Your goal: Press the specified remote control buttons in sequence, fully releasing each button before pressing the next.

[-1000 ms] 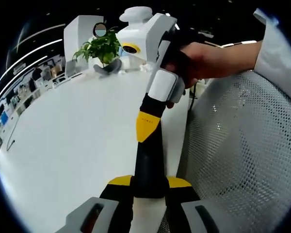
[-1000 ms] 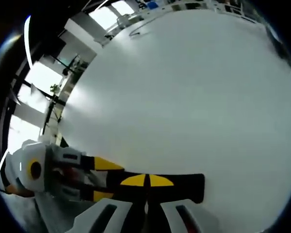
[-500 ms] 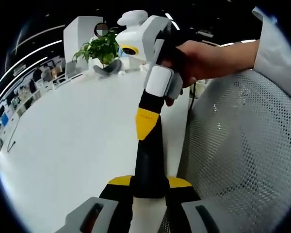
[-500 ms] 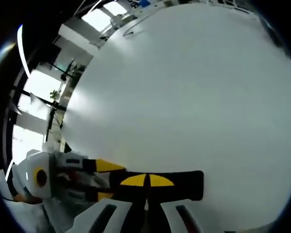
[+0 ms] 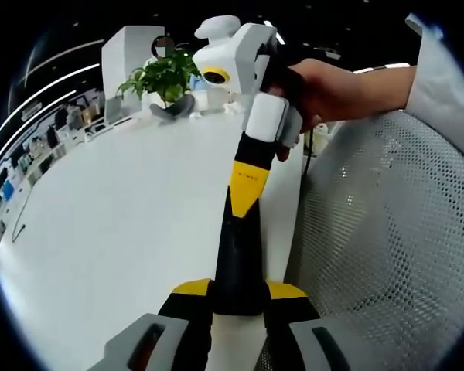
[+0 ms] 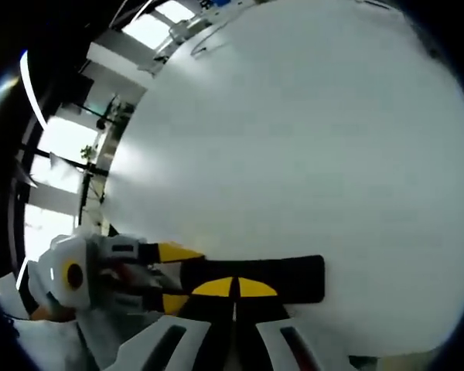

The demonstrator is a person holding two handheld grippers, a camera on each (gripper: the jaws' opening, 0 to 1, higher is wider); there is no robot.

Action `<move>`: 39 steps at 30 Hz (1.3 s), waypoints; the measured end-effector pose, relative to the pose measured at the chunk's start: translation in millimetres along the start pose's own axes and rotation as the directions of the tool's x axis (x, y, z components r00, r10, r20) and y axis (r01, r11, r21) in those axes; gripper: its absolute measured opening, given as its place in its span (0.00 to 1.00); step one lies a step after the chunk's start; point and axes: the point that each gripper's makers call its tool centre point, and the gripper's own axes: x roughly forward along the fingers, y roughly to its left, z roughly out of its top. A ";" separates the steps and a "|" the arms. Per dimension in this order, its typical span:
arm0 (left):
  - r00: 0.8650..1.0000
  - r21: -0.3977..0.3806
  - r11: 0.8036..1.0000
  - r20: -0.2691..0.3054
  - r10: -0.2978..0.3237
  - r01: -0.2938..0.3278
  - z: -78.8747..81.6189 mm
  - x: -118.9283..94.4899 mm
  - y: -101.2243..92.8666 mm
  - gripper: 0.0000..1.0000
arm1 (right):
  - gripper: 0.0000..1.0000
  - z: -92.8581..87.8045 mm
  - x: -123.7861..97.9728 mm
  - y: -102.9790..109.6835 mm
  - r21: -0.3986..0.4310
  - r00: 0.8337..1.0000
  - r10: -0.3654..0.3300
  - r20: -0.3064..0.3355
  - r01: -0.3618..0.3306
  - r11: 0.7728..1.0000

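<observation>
The single slim black remote control (image 5: pixel 238 263) lies lengthwise above the white table (image 5: pixel 124 209), clamped near its end between the two yellow-tipped jaws of the left gripper (image 5: pixel 238 290). One right gripper (image 5: pixel 246 182), held by a hand (image 5: pixel 325 85) reaching in from the upper right, angles down with its jaws closed together, tips on the remote's top face. The left gripper view adds one leafy green potted plant (image 5: pixel 166 76) and one white mesh chair (image 5: pixel 387 232). The right gripper view shows the remote (image 6: pixel 294 278) crosswise, the right gripper (image 6: pixel 232 287) over it and the left gripper (image 6: pixel 178 277) gripping its end.
</observation>
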 end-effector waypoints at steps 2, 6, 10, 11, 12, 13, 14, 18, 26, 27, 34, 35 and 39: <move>1.000 0.000 1.000 0.000 0.000 0.000 -0.2 0.2 0.2 0.24 | 0.00 -0.8 1.2 -1.8 -0.013 1.000 -0.015 -0.005 0.015 1.000; 1.000 0.000 1.000 0.000 0.002 -0.002 -0.1 0.4 0.2 0.24 | 0.00 -1.2 1.0 -2.9 -0.061 0.999 -0.035 -0.006 0.034 0.998; 1.000 0.000 1.000 0.002 0.001 -0.001 -0.4 0.7 0.2 0.24 | 0.00 -0.6 1.4 -4.2 -0.073 0.999 -0.037 -0.002 0.037 0.997; 1.000 0.001 1.000 0.002 0.001 -0.001 -0.4 0.8 0.2 0.24 | 0.00 -0.4 1.4 -4.2 -0.072 0.999 -0.036 -0.001 0.036 0.997; 1.000 0.002 1.000 0.002 0.000 0.000 -0.3 0.8 0.1 0.24 | 0.00 0.2 1.6 -4.5 -0.068 0.999 -0.033 0.001 0.033 0.997; 1.000 0.003 1.000 0.002 0.000 0.000 -0.3 0.7 -0.1 0.24 | 0.00 0.5 1.9 -4.8 -0.066 1.000 -0.031 0.002 0.031 0.997; 1.000 0.007 1.000 0.002 0.000 0.000 -0.3 0.9 0.0 0.24 | 0.00 1.2 2.3 -4.6 -0.065 0.999 -0.031 0.007 0.031 0.997; 1.000 0.009 1.000 -0.008 0.000 0.000 0.1 1.4 -0.5 0.23 | 0.00 2.6 3.3 -4.9 -0.071 0.999 -0.040 0.011 0.040 0.997; 1.000 0.007 1.000 -0.009 0.001 -0.001 -0.3 1.2 -0.5 0.24 | 0.00 2.6 3.3 -5.2 -0.045 0.999 -0.035 0.018 0.036 0.998; 1.000 0.007 1.000 -0.009 0.001 -0.001 -0.4 1.1 -0.6 0.24 | 0.00 2.9 3.7 -5.2 -0.050 0.999 -0.041 0.019 0.042 0.998; 1.000 0.007 1.000 -0.010 0.002 -0.001 -0.4 1.0 -0.3 0.24 | 0.00 2.8 2.8 -5.6 -0.037 0.999 -0.036 0.029 0.037 0.999; 1.000 0.004 1.000 -0.010 0.003 -0.003 -0.4 0.9 -0.2 0.24 | 0.00 2.8 3.0 -4.9 -0.048 0.999 -0.035 0.031 0.037 0.998; 1.000 0.000 1.000 -0.012 0.005 -0.005 0.0 0.6 0.0 0.24 | 0.00 1.9 2.9 -2.8 -0.095 0.998 -0.050 0.034 0.053 0.994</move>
